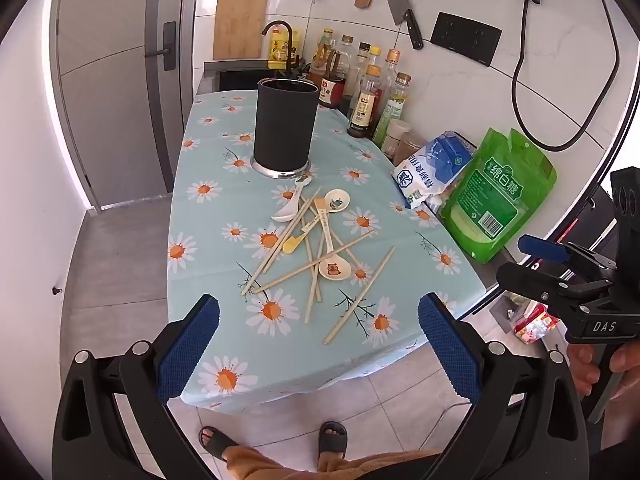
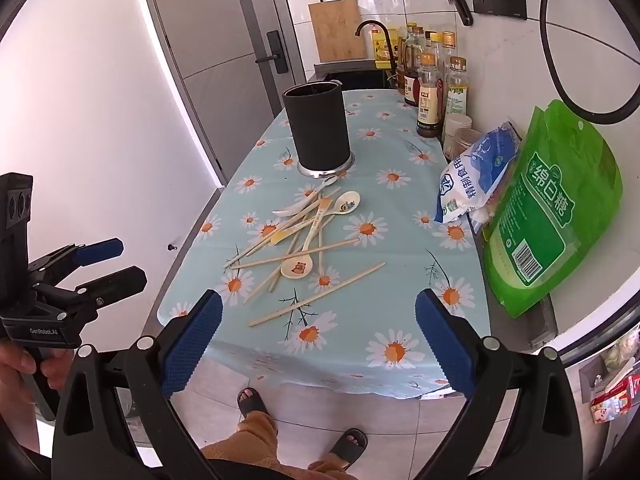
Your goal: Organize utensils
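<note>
Lying tangled, chopsticks [image 1: 316, 266] and spoons [image 1: 335, 269]; both grippers' fingers [image 1: 188, 354] [image 2: 444, 344] spread, empty.

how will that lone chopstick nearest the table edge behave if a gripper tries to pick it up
The chopstick looks thin, stiff and light, so it should lift easily. Lying flat on the tablecloth, it gives the fingers little height to catch and may slide or roll away. Gripped off-centre, it would probably pivot and droop.
</note>
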Motion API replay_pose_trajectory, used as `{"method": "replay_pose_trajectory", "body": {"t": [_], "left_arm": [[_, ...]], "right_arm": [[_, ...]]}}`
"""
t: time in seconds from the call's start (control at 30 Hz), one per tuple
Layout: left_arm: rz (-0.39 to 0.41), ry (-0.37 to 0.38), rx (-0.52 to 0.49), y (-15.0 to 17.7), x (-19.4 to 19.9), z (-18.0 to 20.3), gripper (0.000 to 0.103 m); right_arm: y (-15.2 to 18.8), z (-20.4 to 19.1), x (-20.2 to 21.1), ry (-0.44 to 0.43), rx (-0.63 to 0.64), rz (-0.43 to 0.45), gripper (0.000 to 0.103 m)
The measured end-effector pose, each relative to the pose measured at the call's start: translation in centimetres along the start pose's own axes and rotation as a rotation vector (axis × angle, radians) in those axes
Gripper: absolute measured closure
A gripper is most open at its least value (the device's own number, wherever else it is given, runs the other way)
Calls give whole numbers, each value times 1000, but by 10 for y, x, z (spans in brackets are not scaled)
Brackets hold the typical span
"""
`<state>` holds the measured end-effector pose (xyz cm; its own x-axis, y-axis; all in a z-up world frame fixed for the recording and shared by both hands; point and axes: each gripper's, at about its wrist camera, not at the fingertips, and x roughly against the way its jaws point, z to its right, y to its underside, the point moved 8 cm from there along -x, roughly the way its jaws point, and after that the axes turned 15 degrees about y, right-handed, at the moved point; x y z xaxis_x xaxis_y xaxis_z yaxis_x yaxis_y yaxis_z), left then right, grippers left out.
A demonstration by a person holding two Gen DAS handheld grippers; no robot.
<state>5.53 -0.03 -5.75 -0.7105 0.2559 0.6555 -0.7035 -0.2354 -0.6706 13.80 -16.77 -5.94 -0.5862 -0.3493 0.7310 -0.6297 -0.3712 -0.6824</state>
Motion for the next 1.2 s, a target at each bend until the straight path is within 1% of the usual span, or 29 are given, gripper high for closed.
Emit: {"method": "replay_pose_trajectory", "body": {"t": [0.07, 0.1, 0.13, 0.17, 0.27, 0.6, 0.83, 1.2], "left_arm": [[6, 3, 0, 0, 1, 0, 6], [2, 0, -1, 0, 0, 0, 6], [1, 1, 0, 0, 0, 0, 6], [0, 1, 0, 0, 0, 0, 6], [1, 1, -1, -2, 6, 2, 6], [0, 2, 0, -5, 8, 4, 6], [4, -1, -7, 2, 7, 5, 6], [3, -5, -8, 4, 7, 6, 6]], "right_arm": [[-2, 2, -1, -9, -13, 0, 7], [0, 2, 3, -14, -10, 14, 7], [0, -2, 3, 9, 11, 15, 6], [1, -4, 4, 10, 10, 16, 6], [2, -5, 6, 3, 3, 7, 6], [4, -7, 8, 2, 2, -7, 6], [8, -9, 7, -1, 9, -12, 6], [8, -10, 5, -9, 12, -17, 6]]}}
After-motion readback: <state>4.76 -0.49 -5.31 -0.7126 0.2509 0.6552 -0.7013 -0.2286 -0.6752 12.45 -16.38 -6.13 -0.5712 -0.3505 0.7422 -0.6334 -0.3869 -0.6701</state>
